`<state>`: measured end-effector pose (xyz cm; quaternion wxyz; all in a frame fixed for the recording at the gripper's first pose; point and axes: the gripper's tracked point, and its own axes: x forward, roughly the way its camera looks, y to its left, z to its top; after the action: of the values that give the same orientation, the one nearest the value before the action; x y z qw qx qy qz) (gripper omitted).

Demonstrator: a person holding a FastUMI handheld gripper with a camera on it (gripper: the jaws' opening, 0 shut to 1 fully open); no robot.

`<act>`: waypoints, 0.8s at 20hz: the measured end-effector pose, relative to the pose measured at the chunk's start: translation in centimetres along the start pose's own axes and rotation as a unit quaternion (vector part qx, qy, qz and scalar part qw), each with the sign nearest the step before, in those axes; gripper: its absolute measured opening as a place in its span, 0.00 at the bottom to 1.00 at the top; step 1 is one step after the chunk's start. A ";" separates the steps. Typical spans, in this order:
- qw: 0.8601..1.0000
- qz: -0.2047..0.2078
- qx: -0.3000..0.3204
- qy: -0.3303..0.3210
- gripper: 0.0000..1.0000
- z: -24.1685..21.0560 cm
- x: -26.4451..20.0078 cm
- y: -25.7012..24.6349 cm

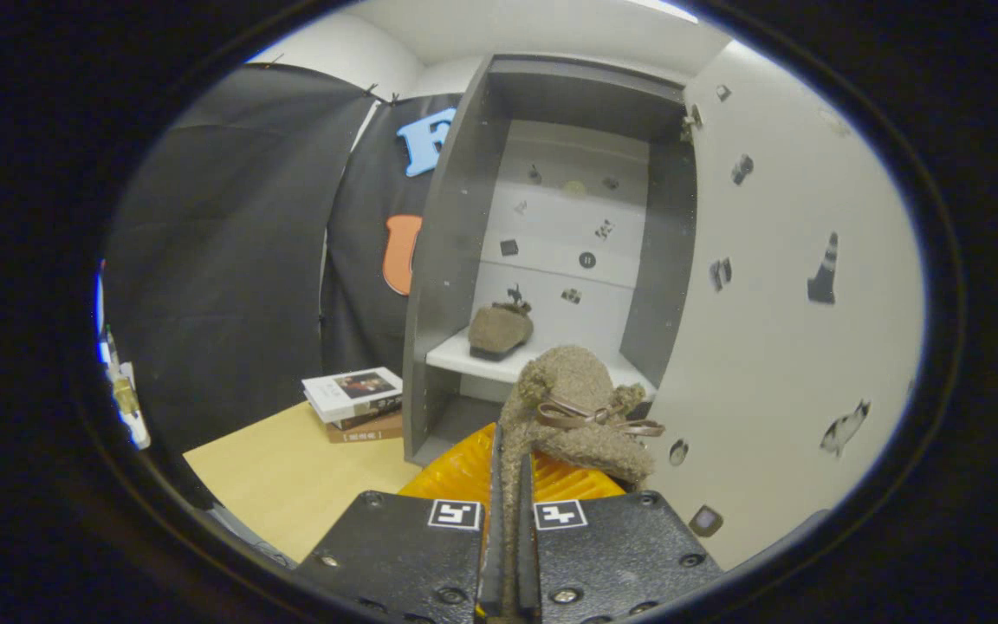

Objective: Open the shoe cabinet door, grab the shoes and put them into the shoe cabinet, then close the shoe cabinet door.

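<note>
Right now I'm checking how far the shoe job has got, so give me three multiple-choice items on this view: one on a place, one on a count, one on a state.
1. Where does the shoe that is already put away sit?
A. on the white shelf inside the cabinet
B. on top of the books
C. on the wooden floor

2. How many fuzzy tan shoes can be seen?
A. one
B. two
C. three

3. How is the cabinet door?
A. shut
C. taken off and lying flat
B. swung open

Answers:
1 A: it rests on the shelf, beyond the fingers.
2 B: one on the shelf, and the held shoe with a brown bow, pinched by the gripper between closed fingers.
3 B: the cabinet's inside is open to view, and the white door stands beside it.
</note>
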<state>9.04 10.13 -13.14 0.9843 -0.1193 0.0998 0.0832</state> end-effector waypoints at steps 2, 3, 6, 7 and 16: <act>1.000 -0.011 -0.007 -0.013 0.09 3.6 0.0 -0.9; 1.000 -0.013 -0.014 -0.017 0.09 5.4 0.2 -1.4; 0.999 -0.014 -0.027 -0.018 0.10 9.1 1.9 -1.8; 0.999 -0.014 -0.028 -0.016 0.10 10.1 2.5 -2.0; 0.997 -0.061 -0.020 0.030 0.09 13.7 15.2 -6.8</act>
<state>27.45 9.18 -1.93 0.9815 -0.1473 0.1204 0.0215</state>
